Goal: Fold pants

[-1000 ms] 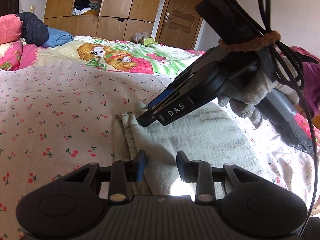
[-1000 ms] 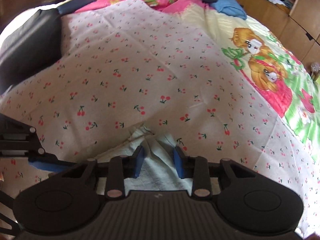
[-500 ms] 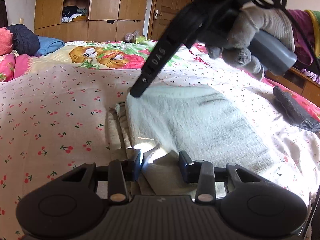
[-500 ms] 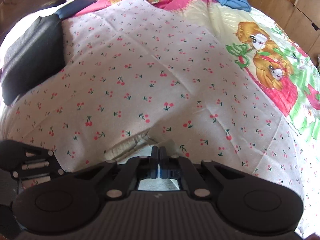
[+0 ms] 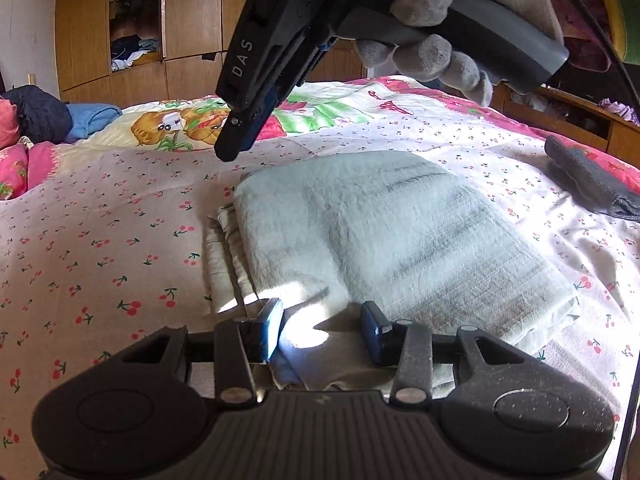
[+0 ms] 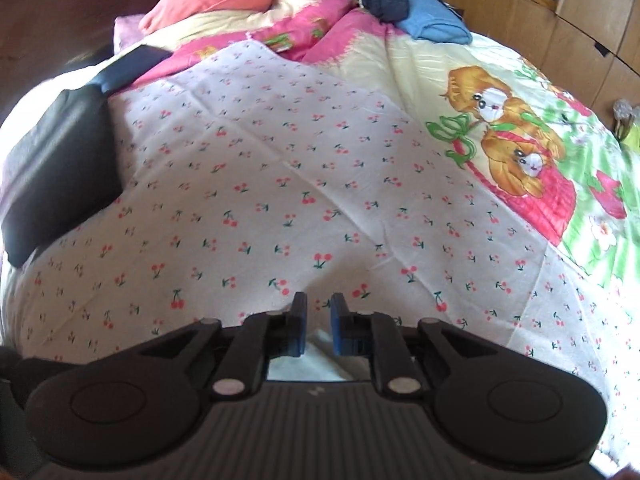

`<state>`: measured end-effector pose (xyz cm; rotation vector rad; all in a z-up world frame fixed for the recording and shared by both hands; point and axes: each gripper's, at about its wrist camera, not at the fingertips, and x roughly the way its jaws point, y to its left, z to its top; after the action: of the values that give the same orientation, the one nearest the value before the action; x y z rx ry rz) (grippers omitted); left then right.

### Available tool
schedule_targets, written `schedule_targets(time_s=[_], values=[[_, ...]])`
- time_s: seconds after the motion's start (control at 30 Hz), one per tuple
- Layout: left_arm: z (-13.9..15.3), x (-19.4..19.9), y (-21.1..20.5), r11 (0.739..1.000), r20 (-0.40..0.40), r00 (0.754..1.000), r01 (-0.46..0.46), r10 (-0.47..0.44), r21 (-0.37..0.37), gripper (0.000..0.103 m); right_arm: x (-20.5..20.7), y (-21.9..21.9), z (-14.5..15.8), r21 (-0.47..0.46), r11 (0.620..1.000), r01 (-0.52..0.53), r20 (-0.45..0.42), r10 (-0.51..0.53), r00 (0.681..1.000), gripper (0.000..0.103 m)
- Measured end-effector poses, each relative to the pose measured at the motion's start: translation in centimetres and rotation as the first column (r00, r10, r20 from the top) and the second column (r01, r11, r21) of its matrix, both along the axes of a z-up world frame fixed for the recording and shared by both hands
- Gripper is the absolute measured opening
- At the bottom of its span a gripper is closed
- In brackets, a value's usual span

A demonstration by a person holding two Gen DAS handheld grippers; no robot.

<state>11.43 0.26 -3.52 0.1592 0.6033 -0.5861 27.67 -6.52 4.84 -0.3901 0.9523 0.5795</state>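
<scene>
**A:** Left wrist view. Your pants (image 5: 384, 236) lie as a flat, pale folded rectangle on the cherry-print bed (image 5: 100, 240). Where do your tools stand now?

**B:** Your left gripper (image 5: 322, 330) sits at the near edge of the stack. Its fingers have just been opening and stand apart; cloth lies below the gap, but the pads press on nothing. Your right gripper (image 5: 236, 142) has lifted clear of the far corner it touched a second ago and now hangs above it, carried by your gloved hand (image 5: 432, 28).

**A:** And in the right wrist view?

**B:** The right gripper (image 6: 319, 330) shows fingers slightly apart after a brief full closure. Only bed cover is visible through the gap, so nothing is held.

**A:** Meaning for the task?

**B:** Both tools have let go, and the bundle holds its shape. You may judge the fold essentially complete; at most, the layers peeking out along the left edge want tidying.
</scene>
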Motion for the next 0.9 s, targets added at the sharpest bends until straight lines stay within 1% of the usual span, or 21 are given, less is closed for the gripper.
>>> schedule_targets(time_s=[0.03,0.1,0.17,0.23,0.27,0.3,0.33,0.37,0.4,0.47,0.5,0.53,0.6,0.67,0.7,0.73,0.77,0.8,0.83,0.87,0.9], values=[[0.1,0.1,0.1,1.0,-0.002,1.0,-0.002,0.002,-0.006,0.055,-0.4,0.3,-0.1,-0.011,1.0,-0.014,-0.008,0.014,1.0,0.015],[0.2,0.2,0.2,1.0,-0.009,1.0,-0.005,0.005,-0.015,0.056,-1.4,0.5,-0.6,0.033,0.999,-0.027,-0.048,0.028,0.998,0.014],[0.1,0.3,0.3,1.0,-0.016,1.0,-0.006,0.005,-0.018,0.056,-1.7,0.5,-1.9,0.036,0.999,-0.019,-0.07,0.022,0.997,0.01],[0.0,0.3,0.2,1.0,-0.013,1.0,-0.008,0.007,-0.013,0.057,-0.2,-0.1,-4.1,0.0,0.997,0.077,-0.071,-0.077,0.994,0.01],[-0.1,0.3,0.1,1.0,-0.009,1.0,-0.011,0.011,-0.007,0.058,1.0,-0.7,-5.1,0.016,0.988,0.151,-0.086,-0.149,0.985,0.009],[-0.2,0.3,0.1,1.0,-0.01,1.0,-0.015,0.015,-0.004,0.06,1.8,-1.2,-5.5,0.029,0.978,0.205,-0.069,-0.203,0.977,0.011],[-0.2,0.3,0.1,1.0,-0.011,1.0,-0.02,0.019,-0.005,0.061,2.3,-1.5,-5.5,0.031,0.967,0.255,-0.037,-0.253,0.967,0.014],[-0.1,0.3,0.2,1.0,-0.013,1.0,-0.025,0.025,-0.007,0.062,2.3,-1.7,-5.0,0.047,0.958,0.283,-0.02,-0.282,0.959,0.014],[0.1,0.3,0.3,0.999,-0.019,0.999,-0.032,0.032,-0.011,0.062,2.0,-2.1,-4.1,0.09,0.951,0.295,-0.013,-0.295,0.955,0.014],[0.6,0.4,0.7,0.998,-0.046,0.997,-0.057,0.056,-0.026,0.062,-0.2,-3.6,-1.7,0.201,0.923,0.327,0.013,-0.337,0.942,0.014],[1.1,0.4,0.9,0.997,-0.054,0.996,-0.073,0.071,-0.039,0.062,-1.6,-4.3,-0.8,0.235,0.91,0.34,0.024,-0.356,0.934,0.014],[1.6,0.4,1.1,0.995,-0.053,0.995,-0.091,0.088,-0.05,0.062,-3.7,-5.1,0.2,0.258,0.898,0.358,0.043,-0.381,0.924,0.014],[2.6,-0.2,1.4,0.99,-0.029,0.993,-0.117,0.115,-0.074,0.062,-7.9,-6.7,0.8,0.26,0.876,0.405,0.088,-0.44,0.894,0.015],[3.0,-0.9,1.0,0.992,-0.016,0.993,-0.117,0.116,-0.052,0.062,-11.9,-8.5,0.1,0.247,0.84,0.483,0.101,-0.518,0.85,0.024],[2.7,-1.1,0.6,0.993,-0.007,0.993,-0.12,0.12,-0.005,0.063,-13.7,-9.4,-0.6,0.249,0.811,0.53,0.093,-0.565,0.82,0.026],[2.1,-1.2,0.2,0.991,-0.012,0.992,-0.125,0.126,0.05,0.063,-14.9,-10.3,-1.6,0.254,0.781,0.571,0.069,-0.603,0.794,0.03],[1.3,-1.1,-0.1,0.985,-0.031,0.99,-0.134,0.138,0.108,0.066,-15.8,-10.9,-2.7,0.251,0.754,0.607,0.039,-0.634,0.772,0.03],[0.8,-1.1,0.2,0.984,-0.047,0.988,-0.14,0.146,0.112,0.066,-16.2,-11.3,-3.8,0.254,0.728,0.636,0.008,-0.659,0.752,0.03],[0.8,-1.3,0.6,0.984,-0.053,0.986,-0.152,0.158,0.094,0.067,-16.5,-11.3,-4.7,0.278,0.705,0.653,-0.023,-0.674,0.738,0.03],[1.2,-1.6,0.8,0.982,-0.058,0.984,-0.162,0.168,0.101,0.067,-16.8,-11.0,-5.3,0.303,0.696,0.651,-0.055,-0.669,0.741,0.03],[1.6,-1.9,1.0,0.978,-0.045,0.983,-0.171,0.178,0.121,0.068,-16.9,-10.1,-5.6,0.325,0.703,0.633,-0.076,-0.648,0.758,0.03]])
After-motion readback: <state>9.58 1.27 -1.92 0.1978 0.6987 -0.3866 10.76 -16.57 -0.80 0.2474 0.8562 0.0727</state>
